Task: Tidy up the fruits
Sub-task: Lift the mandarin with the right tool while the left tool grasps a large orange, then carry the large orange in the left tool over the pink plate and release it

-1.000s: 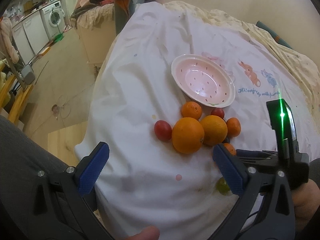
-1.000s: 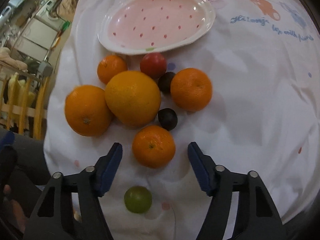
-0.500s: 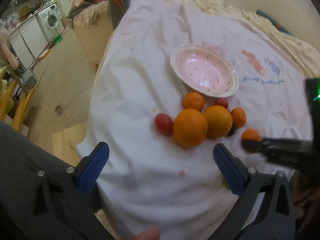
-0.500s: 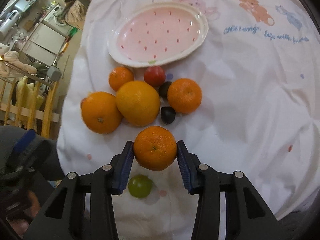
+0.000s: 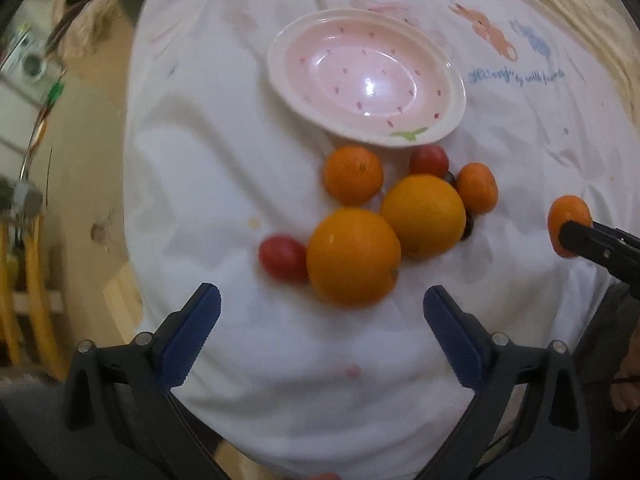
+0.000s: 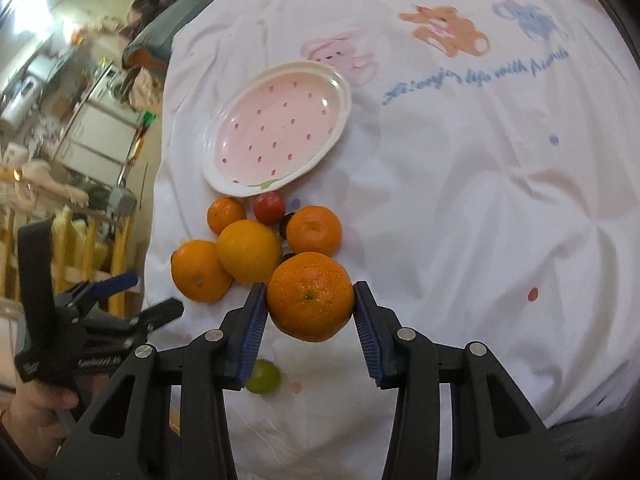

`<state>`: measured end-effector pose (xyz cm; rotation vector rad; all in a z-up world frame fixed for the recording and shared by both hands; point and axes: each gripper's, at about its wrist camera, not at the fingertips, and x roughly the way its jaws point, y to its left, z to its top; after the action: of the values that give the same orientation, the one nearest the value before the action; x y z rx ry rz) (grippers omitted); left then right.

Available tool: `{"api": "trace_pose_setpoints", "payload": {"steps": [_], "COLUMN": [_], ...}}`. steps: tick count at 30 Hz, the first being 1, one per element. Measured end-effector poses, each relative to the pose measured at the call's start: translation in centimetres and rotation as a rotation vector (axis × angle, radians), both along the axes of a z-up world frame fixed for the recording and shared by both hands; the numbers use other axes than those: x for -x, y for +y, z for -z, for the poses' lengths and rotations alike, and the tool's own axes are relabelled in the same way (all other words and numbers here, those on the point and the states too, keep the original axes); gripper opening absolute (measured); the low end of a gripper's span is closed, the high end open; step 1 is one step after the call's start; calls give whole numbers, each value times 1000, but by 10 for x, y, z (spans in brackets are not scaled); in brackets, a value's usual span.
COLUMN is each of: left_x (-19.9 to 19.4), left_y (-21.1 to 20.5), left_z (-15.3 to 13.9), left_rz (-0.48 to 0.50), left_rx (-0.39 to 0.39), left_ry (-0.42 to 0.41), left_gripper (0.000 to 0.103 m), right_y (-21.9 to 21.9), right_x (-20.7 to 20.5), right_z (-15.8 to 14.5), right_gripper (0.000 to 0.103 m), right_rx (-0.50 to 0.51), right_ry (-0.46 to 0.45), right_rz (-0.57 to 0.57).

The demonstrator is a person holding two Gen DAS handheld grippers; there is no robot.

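A: What is the biggest thing here?

B: The white cloth [image 6: 460, 200]. It fills most of both views, and it has bunnies and blue writing at the upper right.

A: And after that?

B: The pink dish [image 6: 276, 132] with red dots. It sits on the cloth above the middle of the frame, and nothing is in it.

A: Where is the fruit?

B: Just below the dish, in a bunch. In the left view two big oranges [image 5: 354, 256] touch each other in the middle. A small orange [image 5: 353, 175] sits above them, close to the dish rim.

A: Is any fruit being held?

B: Yes! The right gripper [image 6: 310, 300] has just squeezed in, and its blue fingers [image 6: 256, 316] are clamped on a mandarin [image 6: 310, 296]. It is low in the middle of the right view, lifted off the cloth. In the left view it shows at the right edge.

A: What about the other one?

B: The left gripper [image 5: 320, 332] has its fingers wide apart, with nothing between them. It hangs over the cloth, just below the big oranges.

A: Any tiny ones?

B: A red tomato [image 5: 284, 258] touches the lower big orange on its left. A green grape [image 6: 263, 376] lies alone under the right gripper.
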<state>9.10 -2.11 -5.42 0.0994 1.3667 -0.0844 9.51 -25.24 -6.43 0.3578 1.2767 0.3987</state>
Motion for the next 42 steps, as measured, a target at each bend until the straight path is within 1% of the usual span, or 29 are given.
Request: {"api": "trace_pose_setpoints", "payload": {"steps": [5, 7, 8, 9, 11, 12, 13, 14, 15, 20, 25, 28, 30, 33, 36, 39, 42], "left_x": [-25, -30, -32, -35, -38, -40, -42, -42, -42, -37, -29, -27, -27, -26, -27, -34, -39], "left_y": [-14, -21, -23, -27, -31, -33, -33, -35, -36, -42, -48, -49, -45, -42, -39, -28, -16], "left_z": [7, 12, 14, 18, 24, 27, 29, 31, 31, 29, 25, 12, 1, -21, -37, -50, -68], "left_rz": [105, 152, 175, 203, 225, 233, 243, 249, 252, 252, 232, 217, 190, 154, 121, 88, 44], "left_rx": [-15, -33, -37, -43, -62, -66, -68, -73, -49, -60, -44, -28, -10, 26, 42, 64, 85], "left_ry": [59, 76, 84, 96, 113, 124, 132, 130, 136, 109, 92, 69, 52, -1, -53, -88, -132], "left_gripper": [100, 93, 85, 81, 81, 79, 73, 58, 53, 49, 48, 48, 48, 48, 48, 48, 48], "right_y": [-6, -7, -7, -7, -7, -7, -7, -6, -6, -5, -4, -4, -4, -4, -6, -5, -4], "right_x": [-2, -3, -3, -4, -4, -5, -5, -5, -6, -7, -7, -6, -6, -6, -5, -4, -9], "right_z": [1, 2, 2, 2, 2, 2, 2, 3, 4, 4, 2, 1, 0, -3, -13, -35, -59], "right_gripper": [45, 45, 45, 45, 45, 45, 45, 45, 45, 45, 45, 45, 45, 45, 45, 45, 45], "right_rx": [-2, -2, -2, 0, 3, 4, 5, 7, 7, 3, 1, 0, 2, 3, 2, -7, -10], "right_ry": [-5, -6, -7, -10, -14, -15, -16, -16, -16, -14, -23, -28, -32, -45, -71, -121, -190], "right_rz": [33, 42, 44, 45, 45, 44, 43, 42, 41, 34, 29, 29, 31, 35, 41, 46, 40]}}
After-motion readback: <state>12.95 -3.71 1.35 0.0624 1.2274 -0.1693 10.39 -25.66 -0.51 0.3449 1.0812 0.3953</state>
